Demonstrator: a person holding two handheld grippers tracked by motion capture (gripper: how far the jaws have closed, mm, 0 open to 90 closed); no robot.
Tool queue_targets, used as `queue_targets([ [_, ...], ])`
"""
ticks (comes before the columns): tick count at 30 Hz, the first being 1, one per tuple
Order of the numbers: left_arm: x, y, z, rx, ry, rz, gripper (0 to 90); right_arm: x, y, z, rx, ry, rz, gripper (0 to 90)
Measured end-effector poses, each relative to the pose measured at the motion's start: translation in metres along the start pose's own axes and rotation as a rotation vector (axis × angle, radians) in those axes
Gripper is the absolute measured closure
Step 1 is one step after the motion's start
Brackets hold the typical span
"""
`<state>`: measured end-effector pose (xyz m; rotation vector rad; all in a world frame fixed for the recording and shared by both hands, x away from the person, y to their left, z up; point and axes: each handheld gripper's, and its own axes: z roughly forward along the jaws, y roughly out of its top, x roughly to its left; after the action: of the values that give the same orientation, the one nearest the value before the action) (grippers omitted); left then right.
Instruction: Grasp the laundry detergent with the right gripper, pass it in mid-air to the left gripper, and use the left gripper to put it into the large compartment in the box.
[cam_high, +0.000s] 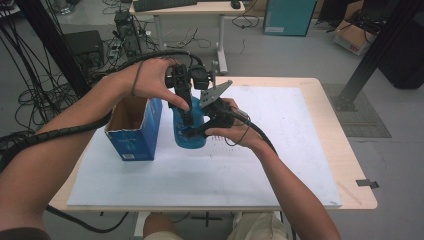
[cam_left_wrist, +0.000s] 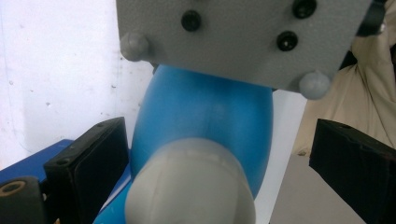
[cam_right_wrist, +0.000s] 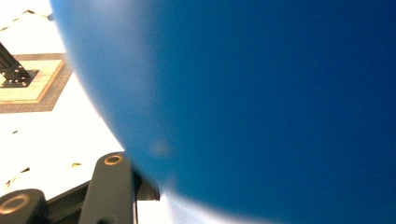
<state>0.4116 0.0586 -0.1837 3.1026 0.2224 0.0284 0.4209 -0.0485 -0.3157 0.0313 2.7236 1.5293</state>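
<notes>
Beside the open blue carton (cam_high: 134, 131) (inside hidden): right gripper (cam_high: 200, 131) pinches blue bottle (cam_high: 189, 131); left gripper (cam_high: 186, 120) jaws spread around its grey cap (cam_left_wrist: 189, 186).

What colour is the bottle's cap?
Pale grey cap on the blue bottle, clearest in the left gripper view.

This looks like a lab or research workroom. Loose cables (cam_high: 35, 95) sprawl over the grey floor (cam_high: 280, 55) beside electronic boxes (cam_high: 85, 45), black metal frame posts (cam_high: 372, 55) stand around the bench (cam_high: 325, 130), and a second desk (cam_high: 200, 9) carries a keyboard (cam_high: 162, 4) and mouse (cam_high: 235, 4).
</notes>
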Motion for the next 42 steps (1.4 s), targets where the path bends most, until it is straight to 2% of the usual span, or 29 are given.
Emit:
queue_targets([
  [6,-0.0002,-0.0001,-0.0005,0.005,-0.003,0.004,5.5,0.0001,0.0009,-0.0018,0.001,0.001,-0.003,43.4],
  [8,-0.0004,-0.0004,-0.0014,0.026,0.009,0.004,5.5,0.0004,0.0014,-0.002,0.002,-0.002,-0.003,43.4],
  [13,-0.0015,-0.001,0.0004,0.014,0.019,-0.008,5.6,0.0026,0.0032,-0.0017,0.005,0.001,0.003,43.4],
  [15,-0.0009,-0.0008,-0.0005,0.025,0.011,-0.007,5.7,0.0016,0.0036,-0.001,-0.006,-0.012,-0.021,43.4],
  [16,-0.0008,-0.0011,-0.0001,0.021,0.009,-0.011,5.7,0.0033,0.0036,-0.0017,0.008,0.003,0.003,43.4],
  [17,-0.0006,-0.0013,-0.0002,0.024,0.012,-0.011,5.7,0.0022,0.0037,-0.0013,0.0,-0.002,-0.01,43.4],
  [24,0.0011,-0.0012,-0.0005,0.035,0.0,-0.001,5.6,0.0028,0.004,-0.0024,0.003,0.001,-0.004,43.3],
  [29,0.0008,-0.0001,0.0011,0.035,0.015,-0.001,5.8,0.0035,0.0042,-0.003,0.0,0.003,0.0,43.3],
  [30,0.0008,0.0006,0.0009,0.043,0.005,-0.003,5.8,0.0039,0.0042,-0.0034,0.005,0.004,0.002,43.3],
  [37,-0.0002,0.0024,-0.0004,0.036,0.002,0.001,5.9,0.0053,0.0041,-0.0048,0.009,0.006,0.017,43.3],
  [42,0.0007,0.0005,0.0,0.023,0.008,0.003,5.7,0.0037,0.004,-0.0048,0.001,0.001,0.0,43.3],
])
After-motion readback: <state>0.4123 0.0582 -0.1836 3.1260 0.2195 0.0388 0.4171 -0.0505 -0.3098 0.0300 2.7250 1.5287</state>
